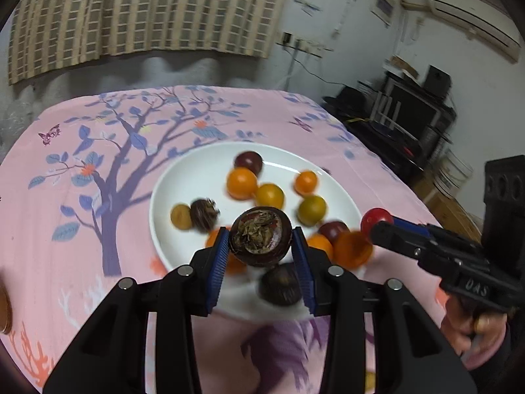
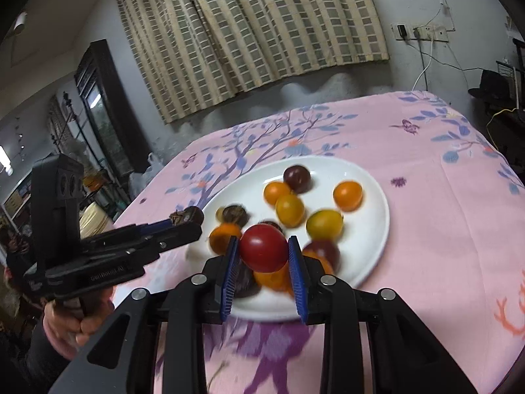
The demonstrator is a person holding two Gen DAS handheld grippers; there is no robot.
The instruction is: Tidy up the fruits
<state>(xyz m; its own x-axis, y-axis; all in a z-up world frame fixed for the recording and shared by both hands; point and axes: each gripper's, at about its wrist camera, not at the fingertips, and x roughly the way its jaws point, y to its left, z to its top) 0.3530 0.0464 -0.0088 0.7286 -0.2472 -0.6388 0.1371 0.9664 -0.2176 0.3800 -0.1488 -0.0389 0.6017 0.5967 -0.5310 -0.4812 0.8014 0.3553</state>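
A white plate (image 1: 183,177) (image 2: 370,239) on the pink tablecloth holds several small orange, yellow and dark purple fruits. My left gripper (image 1: 261,244) is shut on a dark brown round fruit (image 1: 261,238) with a dried, ragged top, lifted above the plate's near side. My right gripper (image 2: 264,249) is shut on a red tomato (image 2: 263,248), also held above the plate. In the left wrist view the right gripper (image 1: 377,223) comes in from the right with the red tomato (image 1: 374,218). The right wrist view shows the left gripper (image 2: 183,221) at the left, carrying the brown fruit (image 2: 188,215).
The pink floral tablecloth (image 1: 82,197) (image 2: 443,197) covers the whole table. A checked curtain (image 1: 131,16) hangs behind it. Dark shelves and boxes (image 1: 410,115) stand past the table's right edge. A person's hand (image 2: 65,325) grips the left gripper's handle.
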